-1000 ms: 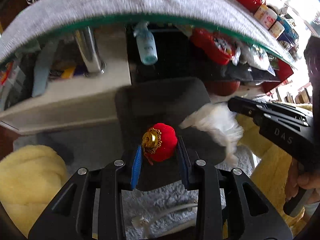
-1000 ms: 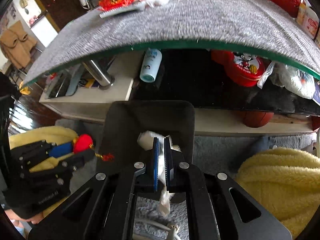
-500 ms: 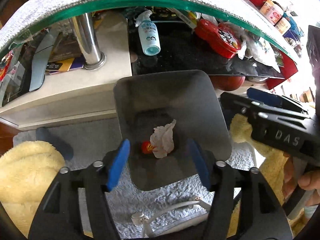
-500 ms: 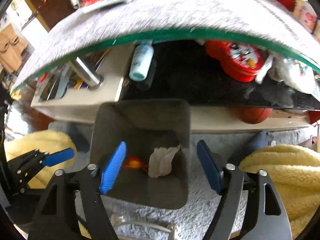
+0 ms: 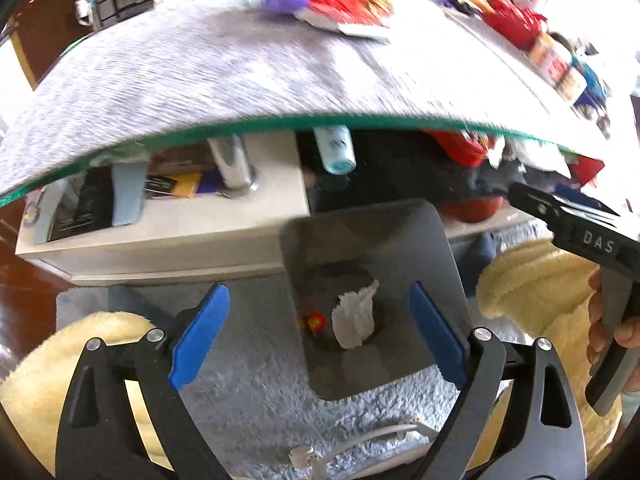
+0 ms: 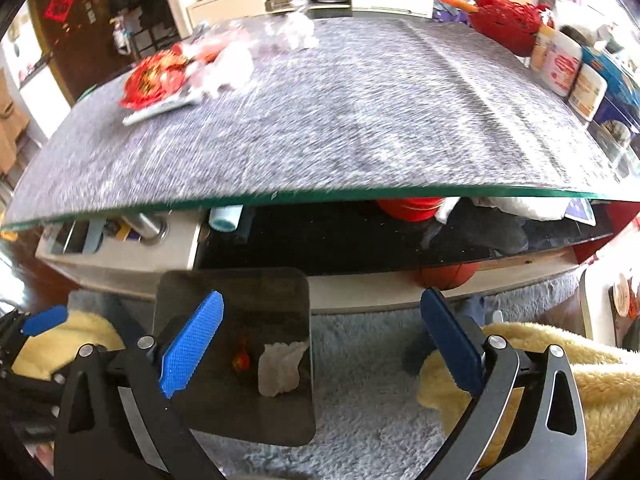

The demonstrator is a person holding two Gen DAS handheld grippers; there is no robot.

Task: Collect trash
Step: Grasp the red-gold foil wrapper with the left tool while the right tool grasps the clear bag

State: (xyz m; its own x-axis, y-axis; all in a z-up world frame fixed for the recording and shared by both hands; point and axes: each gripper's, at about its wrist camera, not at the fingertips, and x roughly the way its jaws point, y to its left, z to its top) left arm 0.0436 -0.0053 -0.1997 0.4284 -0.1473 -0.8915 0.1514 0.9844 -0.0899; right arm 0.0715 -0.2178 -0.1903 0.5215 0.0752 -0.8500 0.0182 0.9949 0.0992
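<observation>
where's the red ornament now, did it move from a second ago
Yes. The red ornament was between the left gripper's pads above the bin; now it lies on the bottom of the bin beside the crumpled tissue, and the left gripper is empty, opening.

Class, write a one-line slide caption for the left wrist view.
Left gripper opening empty above bin holding tissue.

Both wrist views look steeply down past their own blue pads, close above the dark bin on the rug. Each frame's upper half fills with the grey tabletop; both share the bin, the tabletop and the shelf beneath.
</observation>
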